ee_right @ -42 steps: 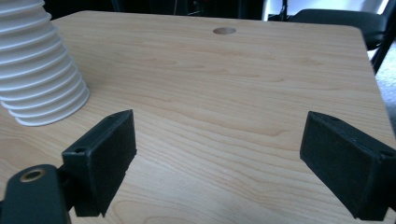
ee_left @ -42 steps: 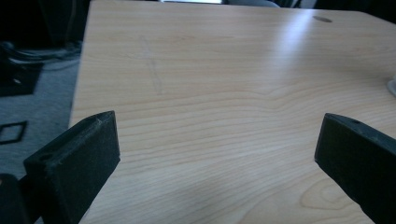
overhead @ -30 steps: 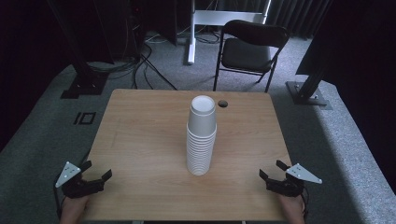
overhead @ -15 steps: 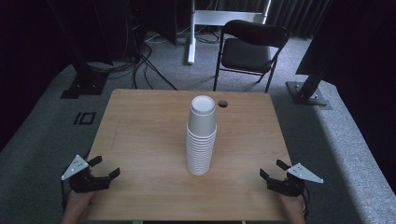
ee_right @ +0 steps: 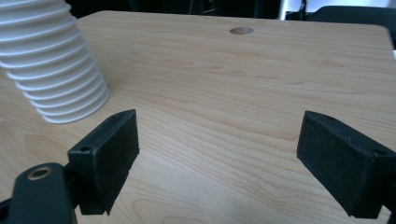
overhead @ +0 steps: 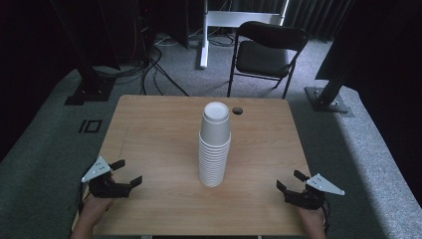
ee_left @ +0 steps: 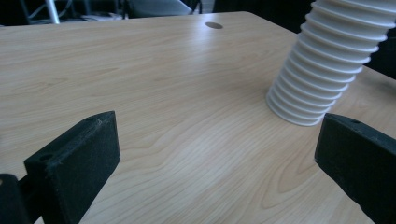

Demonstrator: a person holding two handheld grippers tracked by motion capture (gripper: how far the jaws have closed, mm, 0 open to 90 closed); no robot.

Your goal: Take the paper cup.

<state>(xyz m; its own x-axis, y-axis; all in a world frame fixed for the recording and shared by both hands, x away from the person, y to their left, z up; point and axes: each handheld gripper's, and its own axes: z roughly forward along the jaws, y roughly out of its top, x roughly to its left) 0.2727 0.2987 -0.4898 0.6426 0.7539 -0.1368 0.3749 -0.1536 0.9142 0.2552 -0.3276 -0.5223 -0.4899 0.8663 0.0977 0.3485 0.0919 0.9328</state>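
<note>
You're holding your left hand-held gripper (overhead: pixel 126 173) and right hand-held gripper (overhead: pixel 289 181) wide apart at the near corners of the tabletop (overhead: pixel 149 129), both gripping nothing. The stack of cups (overhead: pixel 215 145) is standing mid-table, well apart from both. I'd pinch only the top cup's rim, gently; they're thin, ribbed white paper, nested tight.

I see matt white paper cups (overhead: pixel 215 149), ribbed where stacked, on a smooth wood-grain table (overhead: pixel 149 134) with slight sheen; jaws look rough black.
</note>
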